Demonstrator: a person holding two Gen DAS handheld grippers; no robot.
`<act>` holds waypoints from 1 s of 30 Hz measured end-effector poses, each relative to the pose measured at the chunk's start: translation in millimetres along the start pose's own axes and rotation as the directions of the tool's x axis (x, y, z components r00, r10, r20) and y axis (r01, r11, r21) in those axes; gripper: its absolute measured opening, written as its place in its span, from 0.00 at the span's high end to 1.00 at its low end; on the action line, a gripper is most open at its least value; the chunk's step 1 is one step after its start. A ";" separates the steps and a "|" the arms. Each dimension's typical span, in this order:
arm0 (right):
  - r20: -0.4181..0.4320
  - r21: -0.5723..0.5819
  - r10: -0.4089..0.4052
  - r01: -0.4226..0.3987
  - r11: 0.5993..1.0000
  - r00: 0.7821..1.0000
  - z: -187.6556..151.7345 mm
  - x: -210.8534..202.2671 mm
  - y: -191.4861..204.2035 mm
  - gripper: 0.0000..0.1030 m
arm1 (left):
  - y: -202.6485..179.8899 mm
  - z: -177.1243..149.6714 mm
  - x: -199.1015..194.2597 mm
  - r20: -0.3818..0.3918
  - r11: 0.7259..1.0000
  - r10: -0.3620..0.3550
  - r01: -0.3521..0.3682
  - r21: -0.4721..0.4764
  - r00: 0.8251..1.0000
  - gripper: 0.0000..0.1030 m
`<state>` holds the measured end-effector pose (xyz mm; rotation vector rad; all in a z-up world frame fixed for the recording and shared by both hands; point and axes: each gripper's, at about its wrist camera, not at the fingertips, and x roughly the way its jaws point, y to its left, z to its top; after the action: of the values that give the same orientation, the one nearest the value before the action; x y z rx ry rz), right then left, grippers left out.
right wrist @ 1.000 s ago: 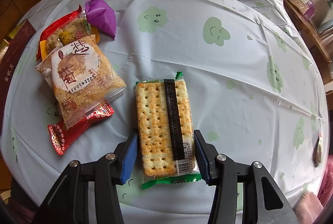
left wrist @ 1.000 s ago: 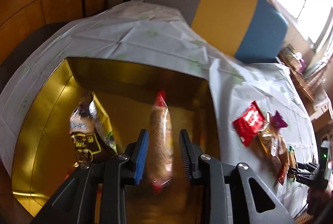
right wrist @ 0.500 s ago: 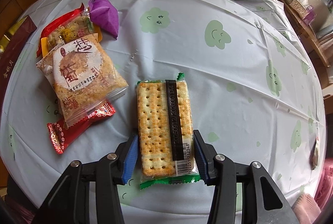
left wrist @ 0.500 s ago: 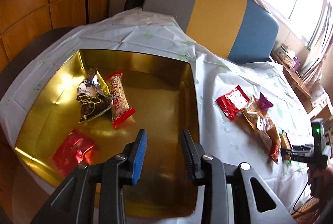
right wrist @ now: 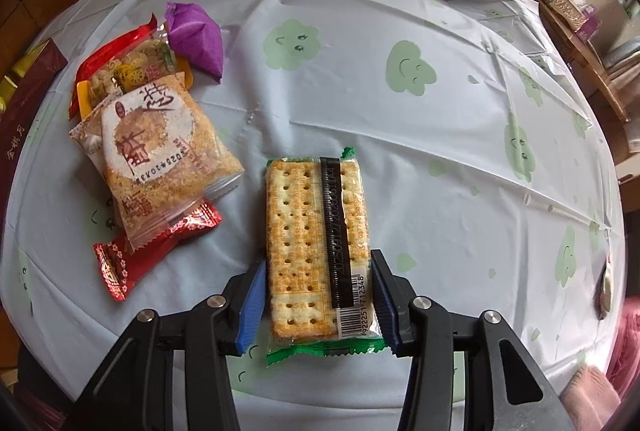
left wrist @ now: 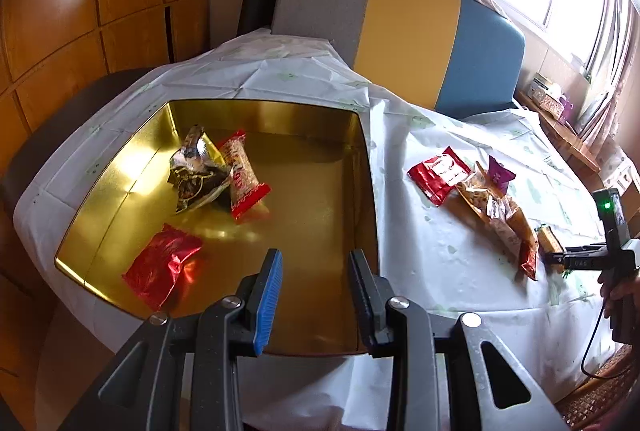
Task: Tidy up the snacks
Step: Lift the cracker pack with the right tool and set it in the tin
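Starting at the left: the left tool [left wrist: 314,293] hangs over the near right corner of the gold tray [left wrist: 120,167], jaws apart with nothing between them. Inside the tray, well to the far left of that tool, lie a red foil packet [left wrist: 162,265], a crumpled dark wrapper [left wrist: 196,175] and a red-ended wafer stick [left wrist: 242,175], the last two touching.

On the worktop [right wrist: 440,159], right of the tray, a loose pile sits: red packet [right wrist: 152,251], round-cake packet [right wrist: 156,159] overlapping it, noodle snack packet [right wrist: 124,71] and purple sachet [right wrist: 196,39] behind.

Just right of the pile lies the cracker packet [right wrist: 316,251], flat, its long axis running straight away from the right tool [right wrist: 318,295]. That tool straddles the packet's near end, a pad close against each long edge; whether the pads already press cannot be told, so I judge the grip not yet confirmed. The right tool is clearly the nearer one.

The right wrist view shows packet alignment between the jaws; the left wrist view shows that only as a sliver, but alone shows the tray's free floor, where I judge the packet should go.
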<state>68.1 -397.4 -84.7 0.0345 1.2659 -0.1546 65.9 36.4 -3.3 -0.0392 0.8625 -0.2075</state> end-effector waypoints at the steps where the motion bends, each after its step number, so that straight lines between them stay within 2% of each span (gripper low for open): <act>1: 0.011 0.015 0.007 -0.007 1.000 1.000 0.8 -4.0 -2.7 0.53 | 1.3 -1.0 -0.6 0.001 1.000 0.006 -0.006 -0.001 1.000 0.67; 7: 0.100 0.083 0.051 -0.059 0.995 0.994 2.3 -38.6 -5.0 0.53 | 13.3 -3.3 -3.0 0.015 0.999 0.035 -0.034 -0.019 0.999 0.67; 10: 0.147 0.081 0.128 -0.141 0.987 0.981 4.3 -56.4 10.2 0.53 | 19.4 -3.6 -1.9 0.012 0.999 0.042 -0.041 -0.031 0.999 0.67; 12: 0.179 0.062 0.204 -0.219 0.974 0.962 7.6 -68.2 31.3 0.53 | 24.1 -4.0 -1.4 0.008 0.998 0.043 -0.043 -0.044 0.999 0.67; 17: 0.206 -0.003 0.389 -0.397 0.918 0.898 19.9 -89.0 101.2 0.53 | 32.7 -6.2 -2.4 0.008 0.996 0.055 -0.055 -0.063 0.998 0.67; 23: 0.188 -0.090 0.587 -0.582 0.809 0.787 33.0 -110.7 195.2 0.53 | 44.0 -7.3 -4.5 0.010 0.994 0.072 -0.071 -0.086 0.997 0.67; 28: 0.180 -0.082 0.689 -0.687 0.722 0.702 42.5 -115.5 249.7 0.53 | 53.6 -5.3 -6.2 0.022 0.990 0.095 -0.092 -0.112 0.995 0.67; 30: 0.178 -0.069 0.709 -0.710 0.701 0.682 46.4 -111.9 267.2 0.53 | 57.0 -5.3 -5.7 0.019 0.988 0.102 -0.098 -0.122 0.995 0.67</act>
<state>115.5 -127.5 19.9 0.5075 0.9754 0.5136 67.8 93.6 -9.2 -0.1113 0.8486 -0.0604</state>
